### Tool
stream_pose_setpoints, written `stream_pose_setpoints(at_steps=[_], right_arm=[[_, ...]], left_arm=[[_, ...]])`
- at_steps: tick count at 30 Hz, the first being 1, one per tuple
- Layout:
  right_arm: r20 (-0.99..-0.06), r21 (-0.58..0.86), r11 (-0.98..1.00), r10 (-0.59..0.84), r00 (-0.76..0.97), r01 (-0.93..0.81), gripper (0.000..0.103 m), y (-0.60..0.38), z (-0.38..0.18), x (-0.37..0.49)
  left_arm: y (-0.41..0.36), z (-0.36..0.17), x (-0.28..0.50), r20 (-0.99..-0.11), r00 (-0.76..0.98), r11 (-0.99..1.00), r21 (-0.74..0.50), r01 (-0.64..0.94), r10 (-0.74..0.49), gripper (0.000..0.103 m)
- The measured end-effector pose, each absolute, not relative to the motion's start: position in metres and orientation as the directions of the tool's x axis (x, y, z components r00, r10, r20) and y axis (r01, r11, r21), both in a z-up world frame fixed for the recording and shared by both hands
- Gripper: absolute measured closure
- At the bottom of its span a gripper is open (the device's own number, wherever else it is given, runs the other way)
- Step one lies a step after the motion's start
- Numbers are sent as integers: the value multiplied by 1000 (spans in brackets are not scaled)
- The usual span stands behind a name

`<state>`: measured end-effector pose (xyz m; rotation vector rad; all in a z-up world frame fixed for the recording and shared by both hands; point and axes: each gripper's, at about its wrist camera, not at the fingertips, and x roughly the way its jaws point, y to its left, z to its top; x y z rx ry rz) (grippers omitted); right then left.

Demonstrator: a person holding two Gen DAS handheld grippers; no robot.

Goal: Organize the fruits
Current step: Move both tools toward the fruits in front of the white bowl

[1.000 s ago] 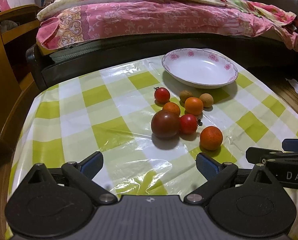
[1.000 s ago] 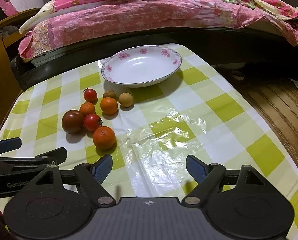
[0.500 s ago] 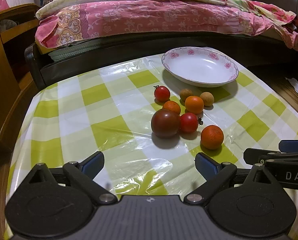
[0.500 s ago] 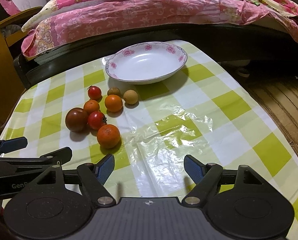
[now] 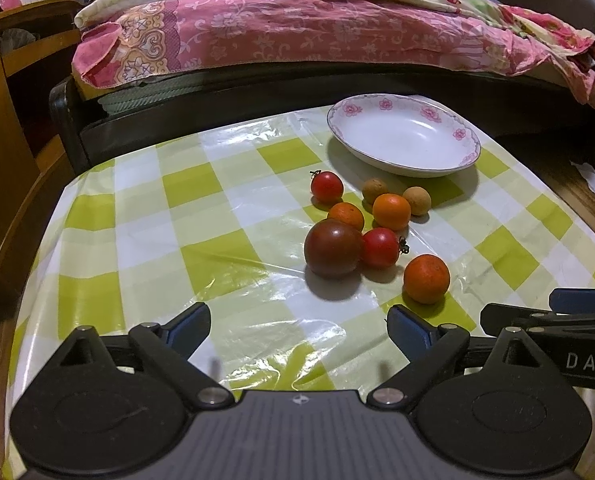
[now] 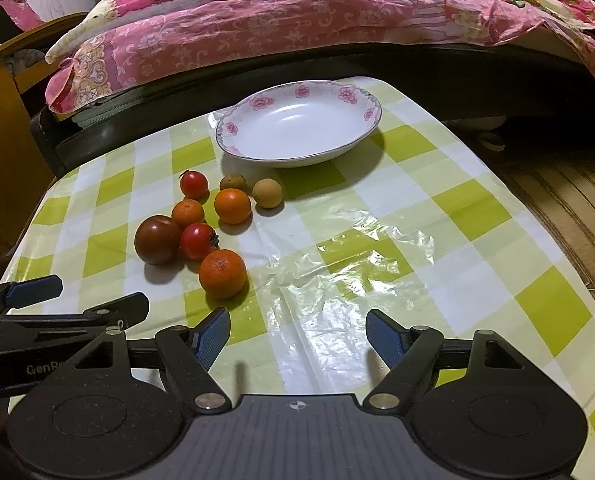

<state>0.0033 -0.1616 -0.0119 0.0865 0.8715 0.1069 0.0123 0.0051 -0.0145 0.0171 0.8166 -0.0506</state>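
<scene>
Several fruits lie in a loose cluster on the green-checked tablecloth: a dark tomato point(image 5: 332, 247) point(image 6: 157, 239), two red cherry tomatoes point(image 5: 380, 246) point(image 5: 326, 187), three oranges, the nearest one point(image 5: 426, 278) point(image 6: 222, 273), and two brown longans point(image 5: 416, 200). An empty white flowered dish point(image 5: 404, 136) point(image 6: 297, 124) stands behind them. My left gripper point(image 5: 298, 328) is open and empty, just short of the cluster. My right gripper point(image 6: 297, 334) is open and empty, to the right of the nearest orange.
A bed with pink bedding point(image 5: 317, 28) runs along the table's far side. A wooden cabinet point(image 5: 1, 120) stands at the left. Wooden floor point(image 6: 569, 192) lies beyond the table's right edge. Wrinkled plastic cover point(image 6: 357, 264) lies ahead of the right gripper.
Both grippers have edged slightly forward toward the fruits and dish. The fruits have not moved, and both grippers stay open.
</scene>
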Motion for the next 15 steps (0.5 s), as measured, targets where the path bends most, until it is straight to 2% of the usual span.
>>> stream_pose_setpoints(at_steps=[15], right_arm=[[-766, 120, 986, 167, 621, -116, 31, -154, -15, 19]], left_arm=[[14, -18, 22, -729, 683, 999, -10, 39, -34, 7]])
